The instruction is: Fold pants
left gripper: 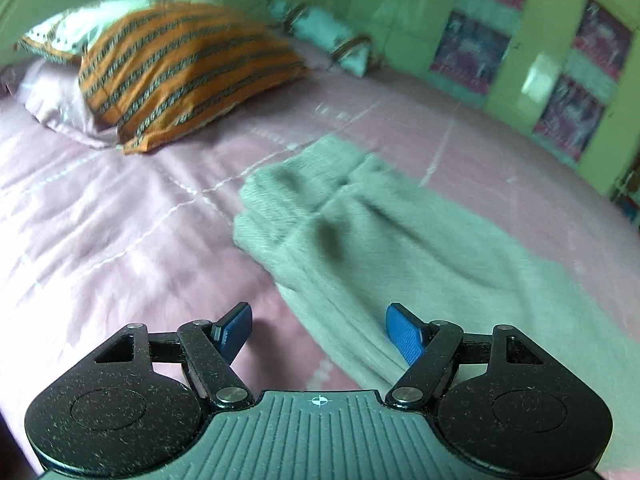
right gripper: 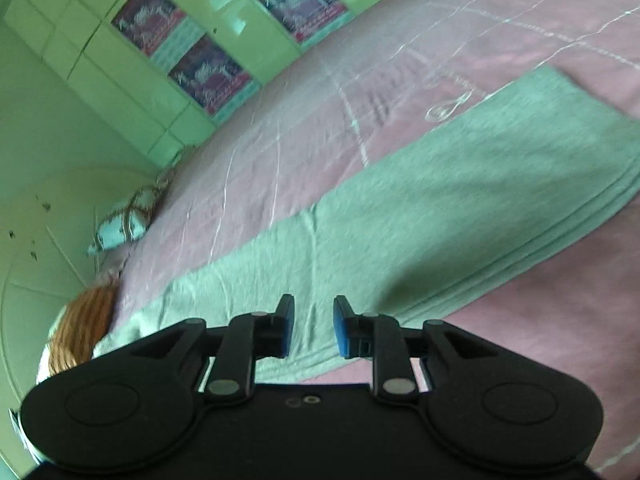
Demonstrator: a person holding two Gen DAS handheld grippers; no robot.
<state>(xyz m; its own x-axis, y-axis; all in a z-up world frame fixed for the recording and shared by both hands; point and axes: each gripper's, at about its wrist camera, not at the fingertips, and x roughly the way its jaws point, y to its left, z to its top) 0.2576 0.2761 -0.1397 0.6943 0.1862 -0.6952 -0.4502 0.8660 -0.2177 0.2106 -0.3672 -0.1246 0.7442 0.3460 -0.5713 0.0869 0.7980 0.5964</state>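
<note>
Between folds, by the look of it: pants (left gripper: pixel 360 232) flat on the bed (left gripper: pixel 120 208), already doubled into a long grey strip, legs stacked.

Left hand-held gripper (left gripper: pixel 320 332): jaws wide apart, nothing between them, poised over the near edge of the cloth; bunched end of the pants ahead and slightly right of it.

Right hand-held gripper (right gripper: pixel 314 330): jaws narrowly parted, nothing pinched, hovering just above the strip; far end of the pants (right gripper: pixel 460 208) ahead and to its right.

Striped pillow (left gripper: pixel 188 76) well ahead of the left one, clear of the work.

Next, probably: grip one end of the strip with both, lift, carry over to the other end, edges aligned.
</note>
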